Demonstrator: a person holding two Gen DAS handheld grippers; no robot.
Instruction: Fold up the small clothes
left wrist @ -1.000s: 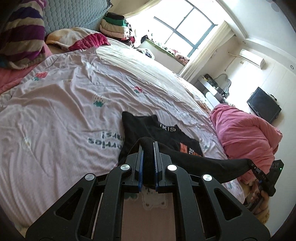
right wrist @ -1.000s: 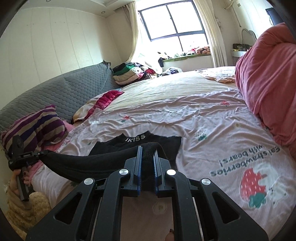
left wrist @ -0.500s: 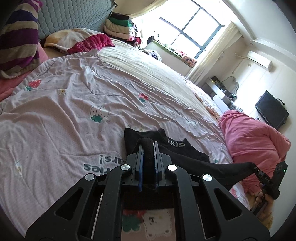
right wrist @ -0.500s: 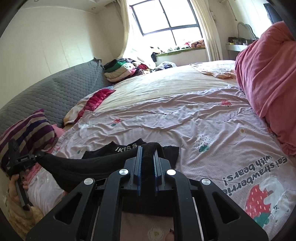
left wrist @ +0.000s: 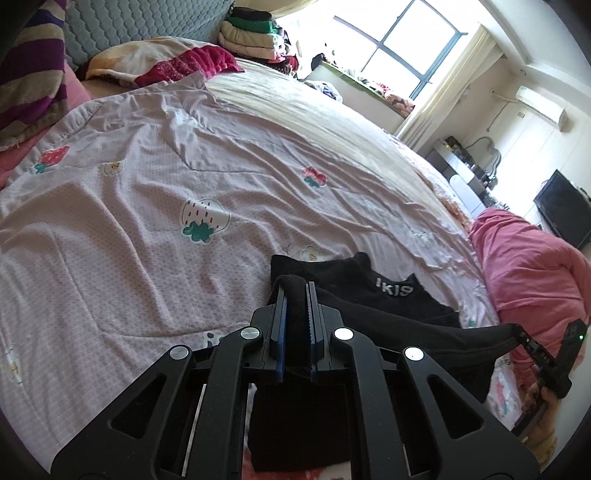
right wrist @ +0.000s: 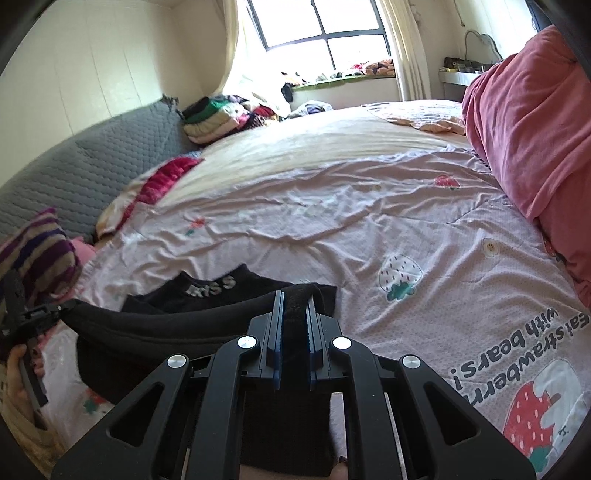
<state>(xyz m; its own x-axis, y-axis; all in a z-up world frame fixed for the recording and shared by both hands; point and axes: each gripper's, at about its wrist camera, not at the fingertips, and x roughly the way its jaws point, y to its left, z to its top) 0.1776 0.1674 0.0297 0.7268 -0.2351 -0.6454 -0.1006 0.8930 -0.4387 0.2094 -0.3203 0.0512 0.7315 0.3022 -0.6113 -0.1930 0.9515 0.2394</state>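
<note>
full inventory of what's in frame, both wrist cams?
black garment: 1, black with white lettering, on the bedspread, near edge lifted between both grippers
bedspread: 1, pale pink with strawberry print, covers the bed
pink duvet: 1, bundled at the right
striped pillow: 1, purple and beige, by the headboard
headboard: 1, grey quilted
clothes pile: 1, mixed colours, near the window
window: 1, dark frame
TV: 1, black
left hand-held gripper: shut on garment
right hand-held gripper: shut on garment

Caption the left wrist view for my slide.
Left tongs and right tongs stretch a black garment above a strawberry-print quilt.
</note>
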